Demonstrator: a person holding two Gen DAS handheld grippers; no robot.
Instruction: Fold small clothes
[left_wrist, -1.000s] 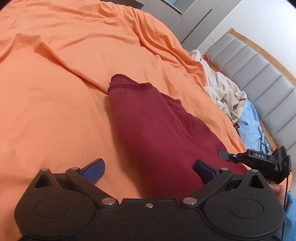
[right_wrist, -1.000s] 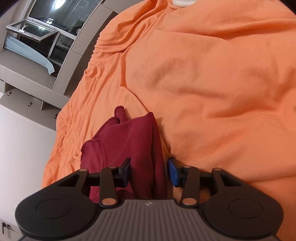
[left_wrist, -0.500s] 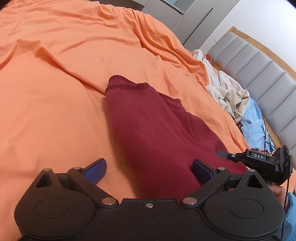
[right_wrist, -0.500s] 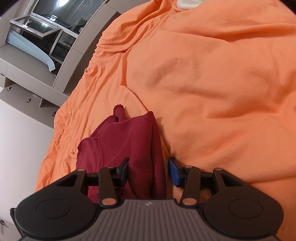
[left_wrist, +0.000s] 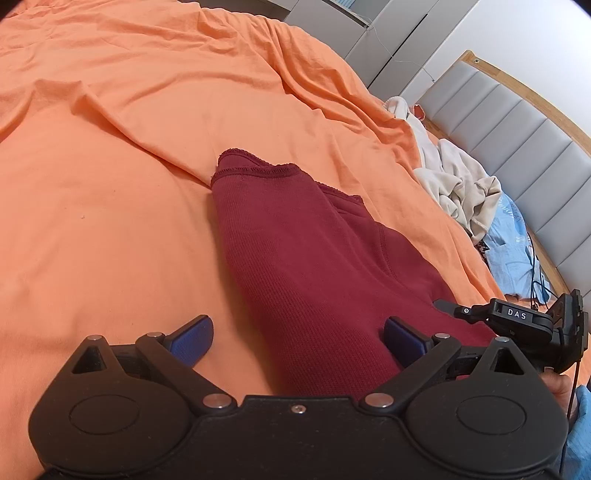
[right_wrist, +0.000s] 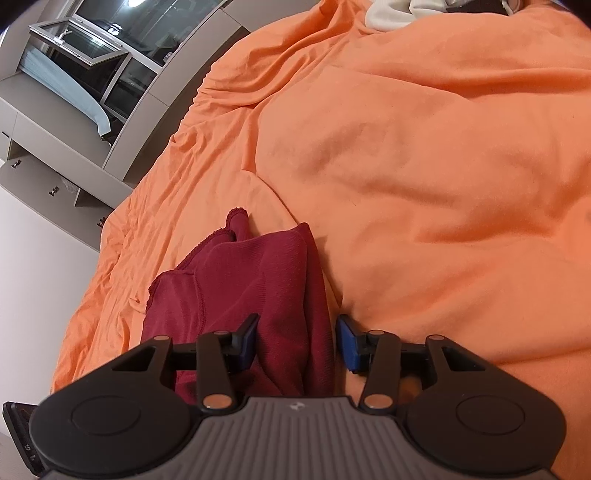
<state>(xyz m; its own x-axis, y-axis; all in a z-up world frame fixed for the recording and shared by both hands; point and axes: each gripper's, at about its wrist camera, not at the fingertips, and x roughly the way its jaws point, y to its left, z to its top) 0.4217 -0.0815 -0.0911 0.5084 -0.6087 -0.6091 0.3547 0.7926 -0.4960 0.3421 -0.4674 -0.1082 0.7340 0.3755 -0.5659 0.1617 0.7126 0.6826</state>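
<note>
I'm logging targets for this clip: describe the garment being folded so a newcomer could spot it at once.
Start from the orange bedsheet that covers the bed. The dark red knit garment lies on it, stretched lengthwise, with a stitched hem at its far end. It is the only red cloth; the cream clothes and the light blue garment lie crumpled by the grey headboard.

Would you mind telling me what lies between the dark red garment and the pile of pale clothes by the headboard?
Only bare orange bedsheet lies between the dark red garment and the pile of pale clothes; the left wrist view shows this.

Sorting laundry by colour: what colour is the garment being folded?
Dark red garment, clearest in the left wrist view.
</note>
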